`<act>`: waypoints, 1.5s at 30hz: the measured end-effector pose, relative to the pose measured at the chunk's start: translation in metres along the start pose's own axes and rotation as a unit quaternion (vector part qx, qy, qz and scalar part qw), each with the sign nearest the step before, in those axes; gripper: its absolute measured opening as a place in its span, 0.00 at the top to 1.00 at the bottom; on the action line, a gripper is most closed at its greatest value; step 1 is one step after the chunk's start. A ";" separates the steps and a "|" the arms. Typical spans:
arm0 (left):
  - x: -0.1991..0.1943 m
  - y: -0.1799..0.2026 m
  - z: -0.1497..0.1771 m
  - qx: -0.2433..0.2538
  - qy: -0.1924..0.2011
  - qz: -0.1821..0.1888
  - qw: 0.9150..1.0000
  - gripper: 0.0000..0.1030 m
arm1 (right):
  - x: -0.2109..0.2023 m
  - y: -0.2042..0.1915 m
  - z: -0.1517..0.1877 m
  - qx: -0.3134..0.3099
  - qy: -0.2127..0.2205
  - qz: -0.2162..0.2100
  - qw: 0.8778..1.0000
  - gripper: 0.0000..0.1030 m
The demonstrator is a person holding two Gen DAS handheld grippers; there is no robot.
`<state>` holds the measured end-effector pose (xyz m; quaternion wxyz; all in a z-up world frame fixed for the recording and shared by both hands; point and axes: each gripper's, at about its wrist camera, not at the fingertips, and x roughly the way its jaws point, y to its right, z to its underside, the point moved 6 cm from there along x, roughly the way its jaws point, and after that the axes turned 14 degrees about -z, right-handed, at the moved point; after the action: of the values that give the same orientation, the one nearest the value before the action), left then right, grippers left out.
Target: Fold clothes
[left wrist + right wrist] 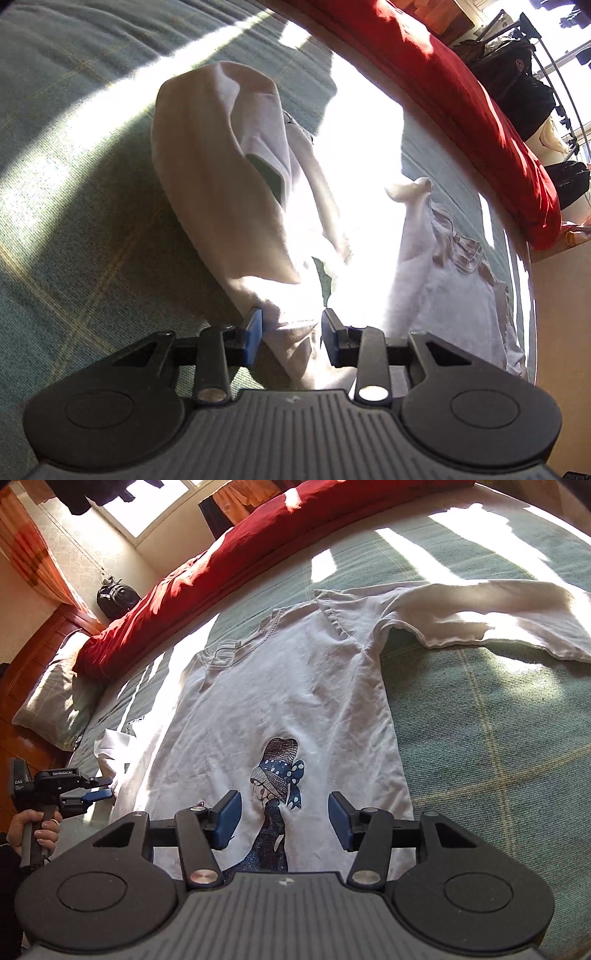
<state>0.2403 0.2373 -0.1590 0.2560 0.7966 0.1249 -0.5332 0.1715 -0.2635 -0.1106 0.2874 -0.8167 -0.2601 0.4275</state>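
A white long-sleeved shirt [295, 701] with a printed girl in a blue hat [279, 771] lies face up on the green checked bedspread [498, 738]. Its one sleeve [480, 616] stretches out to the right. My right gripper [284, 819] is open, hovering over the print near the hem. My left gripper [291, 332] is open, its fingers either side of the other sleeve's cuff [284, 325]; that sleeve [221, 177] lies folded and bunched ahead. The left gripper also shows in the right wrist view [99, 786] at the shirt's left edge.
A red duvet [221, 576] is heaped along the far side of the bed, with a pillow [55, 698] at its left end. A black backpack [116, 598] sits beyond. Strong sun patches fall across the bedspread [74, 221].
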 end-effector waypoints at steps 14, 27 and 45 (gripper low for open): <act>-0.038 -0.023 -0.031 0.056 0.104 -0.104 0.987 0.90 | 0.022 -0.009 -0.005 -0.019 -0.016 0.007 1.000 0.45; -0.096 -0.127 -0.091 0.057 0.182 -0.307 0.932 0.90 | 0.018 -0.016 -0.011 -0.033 -0.010 0.015 0.999 0.45; -0.096 -0.183 -0.114 0.008 0.180 -0.361 0.915 0.87 | 0.013 -0.017 -0.016 -0.038 -0.005 0.031 0.999 0.45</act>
<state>0.2051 0.4592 -0.0869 0.0132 0.7821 0.4435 -0.4375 0.1883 -0.2470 -0.0981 0.2414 -0.8328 -0.2517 0.4299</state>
